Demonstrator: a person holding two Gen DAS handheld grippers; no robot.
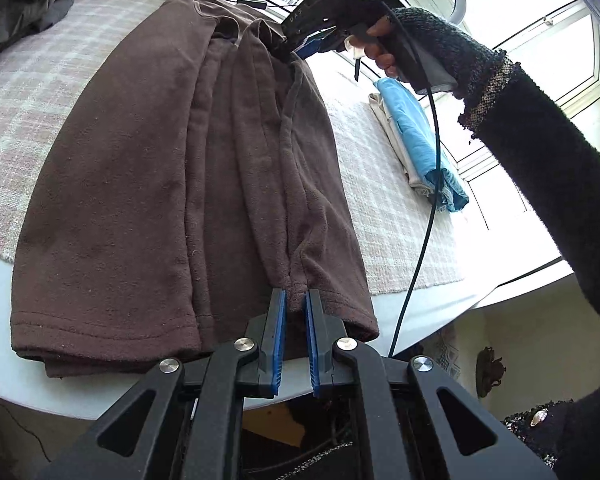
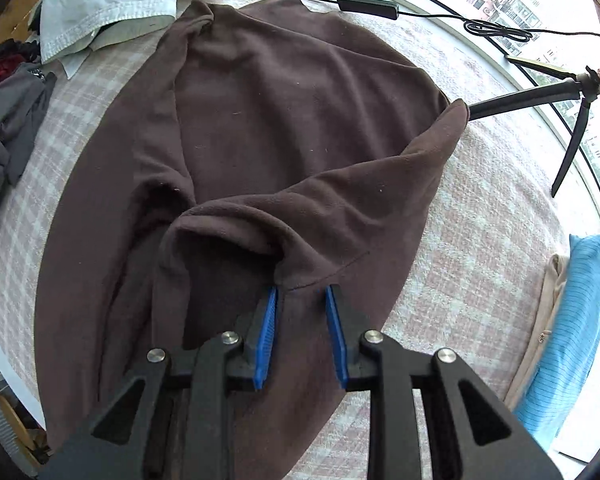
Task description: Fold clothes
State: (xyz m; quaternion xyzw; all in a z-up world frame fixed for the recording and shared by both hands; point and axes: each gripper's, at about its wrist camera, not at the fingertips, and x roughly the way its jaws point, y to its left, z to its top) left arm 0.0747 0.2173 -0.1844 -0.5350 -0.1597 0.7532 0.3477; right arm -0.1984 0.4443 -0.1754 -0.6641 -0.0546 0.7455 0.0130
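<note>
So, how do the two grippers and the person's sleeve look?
Both the left gripper and the right gripper have black arms, silver bolts and blue ribbed pads. A black cable hangs from the right one. The sleeve is black knit with a grey speckled cuff.

Brown sweater point(image 2: 284, 128): soft matt fleece, slightly fuzzy. Beneath it, a coarse woven checked cloth point(image 2: 460, 264) on the tabletop. Hand-held gripper point(image 2: 301, 322): matt black plastic, ribbed blue pads, shiny metal pins. Folded blue garment point(image 2: 572, 320): smooth cloth.

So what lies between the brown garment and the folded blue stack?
In the right wrist view, only bare checked cloth separates the brown garment from the blue stack; the left wrist view shows the same stretch crossed by a hanging cable.
</note>
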